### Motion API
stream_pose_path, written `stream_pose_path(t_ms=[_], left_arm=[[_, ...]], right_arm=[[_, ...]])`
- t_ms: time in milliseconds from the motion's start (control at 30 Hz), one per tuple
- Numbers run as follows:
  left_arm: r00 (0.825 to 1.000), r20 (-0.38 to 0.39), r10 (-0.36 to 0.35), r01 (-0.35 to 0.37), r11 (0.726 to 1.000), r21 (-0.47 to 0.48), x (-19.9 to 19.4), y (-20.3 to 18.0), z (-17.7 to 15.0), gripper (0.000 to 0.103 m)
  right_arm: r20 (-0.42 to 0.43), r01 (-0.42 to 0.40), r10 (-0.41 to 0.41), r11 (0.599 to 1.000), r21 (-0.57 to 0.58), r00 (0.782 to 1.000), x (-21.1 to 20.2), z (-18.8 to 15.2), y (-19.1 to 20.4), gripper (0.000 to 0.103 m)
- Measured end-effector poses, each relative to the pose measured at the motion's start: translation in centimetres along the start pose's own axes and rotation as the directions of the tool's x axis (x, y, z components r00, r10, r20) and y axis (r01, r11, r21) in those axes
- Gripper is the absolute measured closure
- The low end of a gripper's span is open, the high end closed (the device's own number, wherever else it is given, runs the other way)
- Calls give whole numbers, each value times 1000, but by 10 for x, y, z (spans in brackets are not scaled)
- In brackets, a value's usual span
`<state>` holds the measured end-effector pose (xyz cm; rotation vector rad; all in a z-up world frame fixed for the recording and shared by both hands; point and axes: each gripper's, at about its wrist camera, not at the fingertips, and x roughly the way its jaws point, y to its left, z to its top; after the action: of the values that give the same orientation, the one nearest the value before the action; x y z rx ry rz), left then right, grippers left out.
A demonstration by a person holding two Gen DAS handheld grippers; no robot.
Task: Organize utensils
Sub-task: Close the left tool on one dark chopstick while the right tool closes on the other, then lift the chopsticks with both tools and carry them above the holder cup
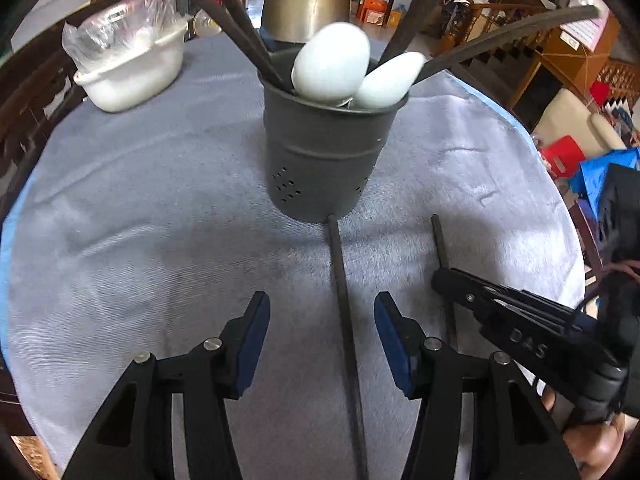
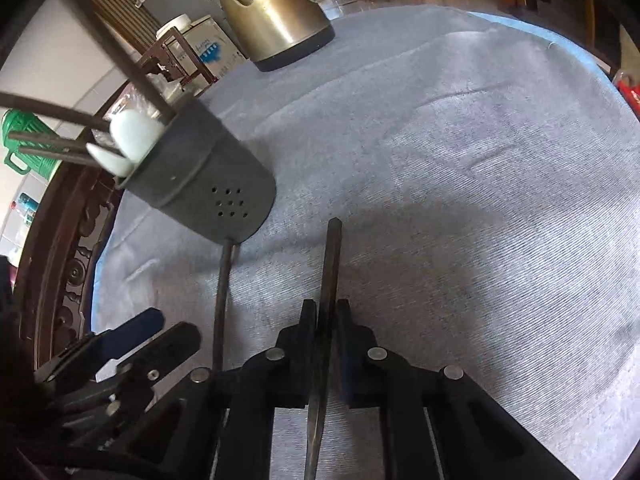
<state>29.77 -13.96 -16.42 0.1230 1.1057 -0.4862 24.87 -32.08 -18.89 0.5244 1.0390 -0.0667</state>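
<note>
- Two loose dark chopsticks on the grey cloth [image 1: 160, 208] covering the counter; remaining utensils already upright in the grey holder [image 1: 324, 152].
- Upper left of the left wrist view: white plastic tub [image 1: 132, 76] with crinkled clear wrap, well apart from the holder.
- Centre top of that view: holder with drain holes near its base, packed with two pale spoons [image 1: 332, 64] and several dark chopsticks [image 1: 236, 28] fanning outward; brass-coloured kettle [image 1: 308, 0] just behind.
- Centre bottom: left gripper [image 1: 322, 316] with jaws apart, blue pads on either side of a chopstick on the cloth [image 1: 344, 304], not pressing it; far tip of that stick touching the holder's base.
- Right of that view: right gripper [image 1: 440, 276] reaching in from the lower right, jaws together, clamped on a second chopstick [image 1: 438, 240].
- Right wrist view, lower centre: same second chopstick pinched between the closed pads, tip pointing up the frame; holder at centre left, kettle at top.
</note>
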Motion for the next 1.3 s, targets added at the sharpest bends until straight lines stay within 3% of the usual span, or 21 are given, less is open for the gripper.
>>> stream_pose_path(t_ms=[167, 367, 667, 867, 1133, 1300], left_arm=[[1000, -17, 1, -1, 1000, -28, 17, 2, 5, 48], [1000, -24, -16, 15, 999, -39, 25, 8, 5, 94], [1000, -10, 16, -17, 995, -97, 11, 16, -21, 96], [1000, 2, 31, -31, 992, -124, -3, 21, -49, 96], [999, -27, 30, -33, 994, -106, -2, 28, -34, 96], [999, -31, 30, -33, 994, -105, 0, 23, -31, 89]], right_arm=[[-10, 10, -10, 1000, -5, 1000, 1, 13, -5, 91], [-17, 31, -32, 999, -43, 999, 5, 24, 3, 90], [-18, 83, -85, 989, -124, 996, 3, 6, 15, 91], [-65, 89, -98, 988, -130, 993, -7, -14, 19, 91], [-124, 125, -132, 990, -67, 983, -10, -16, 25, 90], [-131, 123, -132, 990, -72, 983, -3, -11, 23, 90]])
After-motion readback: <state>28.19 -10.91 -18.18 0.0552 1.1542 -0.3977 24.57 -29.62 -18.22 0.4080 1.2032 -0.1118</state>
